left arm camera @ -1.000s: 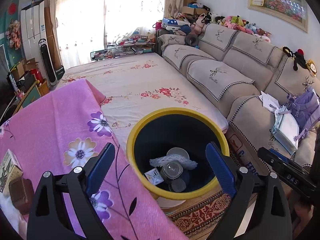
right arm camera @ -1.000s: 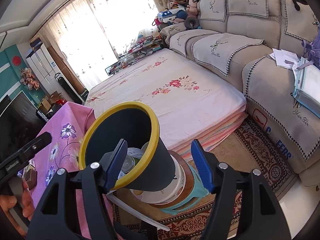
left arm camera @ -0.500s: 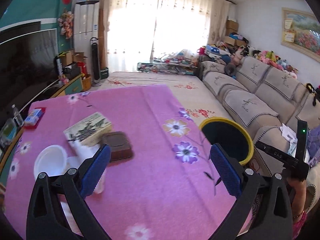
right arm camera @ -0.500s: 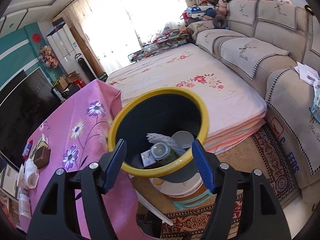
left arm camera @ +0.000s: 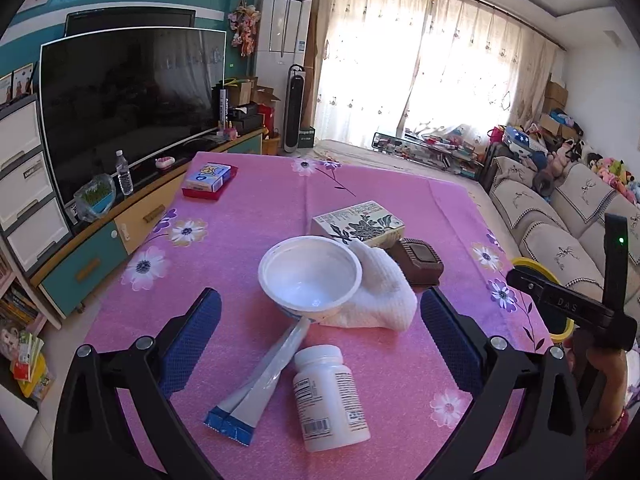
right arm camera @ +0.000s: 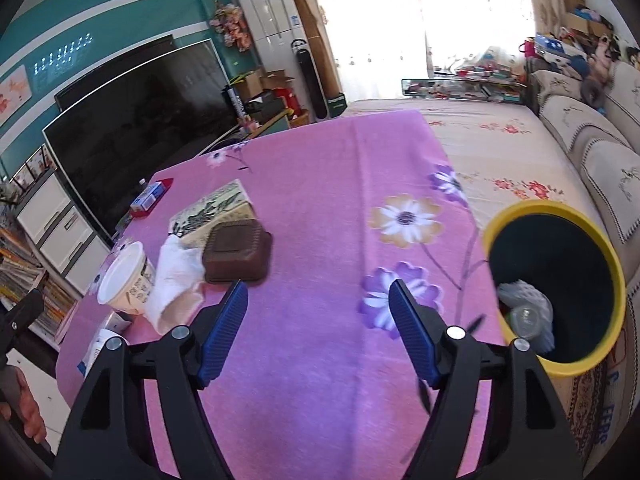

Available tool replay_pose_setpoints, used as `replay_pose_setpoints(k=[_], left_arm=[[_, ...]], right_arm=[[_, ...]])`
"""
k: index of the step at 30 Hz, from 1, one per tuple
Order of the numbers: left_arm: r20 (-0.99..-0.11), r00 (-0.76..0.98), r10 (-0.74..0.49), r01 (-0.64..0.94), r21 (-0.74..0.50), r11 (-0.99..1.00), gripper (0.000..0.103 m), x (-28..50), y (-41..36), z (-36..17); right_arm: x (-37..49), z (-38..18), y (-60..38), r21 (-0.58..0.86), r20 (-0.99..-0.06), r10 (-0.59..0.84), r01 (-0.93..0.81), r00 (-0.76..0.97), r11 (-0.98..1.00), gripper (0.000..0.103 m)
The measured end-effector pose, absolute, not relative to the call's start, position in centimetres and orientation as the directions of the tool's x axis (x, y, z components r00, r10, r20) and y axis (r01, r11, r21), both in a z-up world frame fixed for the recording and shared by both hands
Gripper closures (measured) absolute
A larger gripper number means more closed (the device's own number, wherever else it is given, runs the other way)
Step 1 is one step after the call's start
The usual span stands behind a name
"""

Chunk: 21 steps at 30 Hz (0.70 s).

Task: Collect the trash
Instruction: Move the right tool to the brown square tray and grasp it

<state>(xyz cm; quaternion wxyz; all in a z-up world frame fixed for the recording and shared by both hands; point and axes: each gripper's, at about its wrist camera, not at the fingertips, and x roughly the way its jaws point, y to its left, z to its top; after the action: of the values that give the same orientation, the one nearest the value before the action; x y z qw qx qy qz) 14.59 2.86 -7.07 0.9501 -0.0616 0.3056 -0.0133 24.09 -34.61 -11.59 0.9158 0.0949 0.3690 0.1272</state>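
On the pink flowered tablecloth point(left arm camera: 256, 240) lie a white plastic cup point(left arm camera: 310, 276), a white cloth point(left arm camera: 380, 300), a flattened tube point(left arm camera: 260, 384), a white pill bottle point(left arm camera: 330, 398), a brown box point(left arm camera: 418, 260) and a printed carton point(left arm camera: 358, 224). My left gripper point(left arm camera: 320, 340) is open and empty, just short of the cup, over the tube and bottle. My right gripper point(right arm camera: 320, 332) is open and empty over bare cloth, right of the brown box point(right arm camera: 238, 252), cloth point(right arm camera: 176, 276) and cup point(right arm camera: 122, 280). The yellow-rimmed bin point(right arm camera: 556, 284) holding trash stands past the table's right edge.
A red and blue small box point(left arm camera: 208, 180) sits at the table's far left. A large TV point(left arm camera: 128, 96) on a low cabinet stands to the left. A mattress point(right arm camera: 500, 140) and sofa point(left arm camera: 560, 216) lie to the right. The other gripper's handle point(left arm camera: 568, 304) shows at right.
Both grippers have swung left from above the bin to over the table. The left now faces the cup, tube and bottle. Both stayed open.
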Motion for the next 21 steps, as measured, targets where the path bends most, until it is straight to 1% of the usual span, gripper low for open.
replay_pose_setpoints(k=[4, 11, 19, 21], left_arm=[[-0.589, 0.805, -0.078, -0.011, -0.145, 0.989, 0.005, 14.5, 3.5, -7.5], [-0.596, 0.799, -0.076, -0.042, -0.182, 0.982, 0.005, 14.8, 5.1, -8.3], [-0.605, 0.793, -0.070, -0.054, -0.185, 0.981, 0.005, 15.5, 5.4, -8.9], [-0.607, 0.791, -0.072, -0.052, -0.185, 0.981, 0.005, 15.7, 5.2, -9.1]], right_arm=[[26.6, -11.4, -30.2, 0.248, -0.672, 0.334, -0.224, 0.661, 0.942, 0.034], [30.9, -12.3, -25.4, 0.180, -0.724, 0.296, -0.243, 0.623, 0.953, 0.034], [33.3, -14.3, -23.1, 0.129, -0.768, 0.257, -0.252, 0.587, 0.959, 0.034], [33.5, -14.8, -23.1, 0.126, -0.770, 0.251, -0.246, 0.586, 0.961, 0.038]])
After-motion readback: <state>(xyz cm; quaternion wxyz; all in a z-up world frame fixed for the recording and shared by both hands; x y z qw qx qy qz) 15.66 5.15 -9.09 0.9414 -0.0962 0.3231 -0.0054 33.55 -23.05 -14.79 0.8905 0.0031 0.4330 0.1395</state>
